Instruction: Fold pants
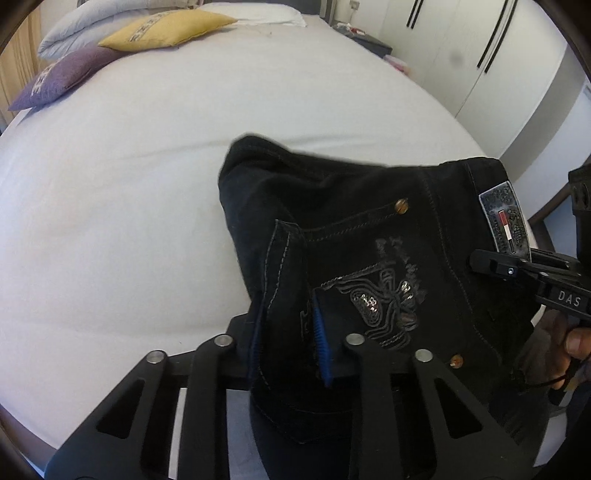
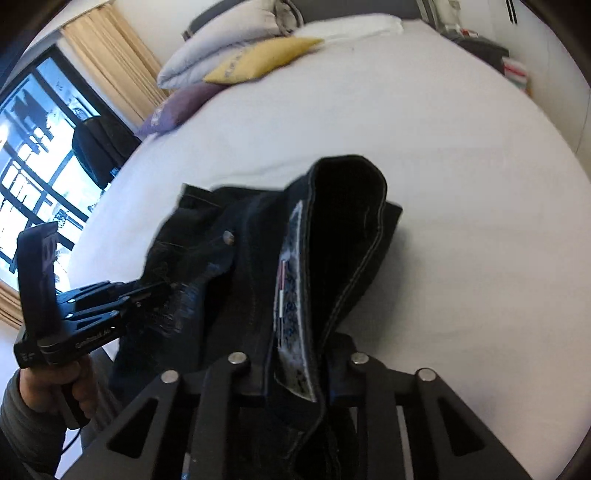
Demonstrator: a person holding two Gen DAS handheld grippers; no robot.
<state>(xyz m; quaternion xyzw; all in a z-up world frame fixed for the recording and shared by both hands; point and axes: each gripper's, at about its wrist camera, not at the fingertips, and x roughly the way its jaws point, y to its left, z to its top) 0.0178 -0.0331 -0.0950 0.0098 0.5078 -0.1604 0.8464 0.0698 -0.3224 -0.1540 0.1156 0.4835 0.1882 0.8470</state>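
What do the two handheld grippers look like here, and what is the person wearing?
Both grippers are matte black with slotted linkage arms and silver pivot pins. The left gripper has ribbed blue pads; the right gripper carries white "DAS" lettering and a thin dark cable. A grey sleeve covers the left wrist.

The left wrist camera sits right behind the left gripper [image 1: 291,343] and looks down along its fingers [image 1: 322,347]. It is very close to the black pants [image 1: 369,236]. Past them it sees the white bed [image 1: 147,184] and the cushions [image 1: 166,29] at the far end. The other gripper shows at its right edge.

The right wrist camera sits behind the right gripper [image 2: 295,369] and also looks down, very close to the pants [image 2: 258,258]. It is tipped, so the window [image 2: 37,166] leans at its left.

Both views share the pants, the bed and the cushions, and each one sees the other gripper.
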